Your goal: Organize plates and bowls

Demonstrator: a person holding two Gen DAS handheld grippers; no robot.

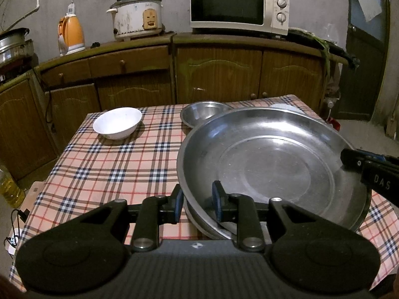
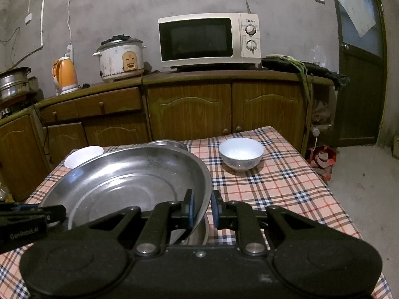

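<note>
Left wrist view, going from left to right: a white bowl (image 1: 117,122) sits empty on the plaid-covered surface (image 1: 104,169), well apart from the other dishes. Next comes a small steel bowl (image 1: 203,113) near the far edge, also empty, its near rim hidden behind the large steel plate (image 1: 269,172). That plate is empty too, and it sits tilted over a second steel dish (image 1: 207,226), whose rim shows beneath it at the near side. The left tongs (image 1: 198,203) are closed on the plate's near-left rim, one blue pad outside and one inside. Behind the plate's far right edge a sliver of a white dish (image 1: 286,107) peeks out. At the far right the right tongs (image 1: 349,160) reach in and meet the plate's right rim. Right wrist view, again left to right: the left tongs (image 2: 53,213) enter at the lower left edge and touch the plate (image 2: 124,182); the white bowl (image 2: 83,156) shows beyond it, and the small steel bowl (image 2: 165,143) is only a rim behind it. The right tongs (image 2: 202,208) are clamped on the plate's right rim. Further right a second white bowl (image 2: 241,153), empty, stands alone on the cloth.
</note>
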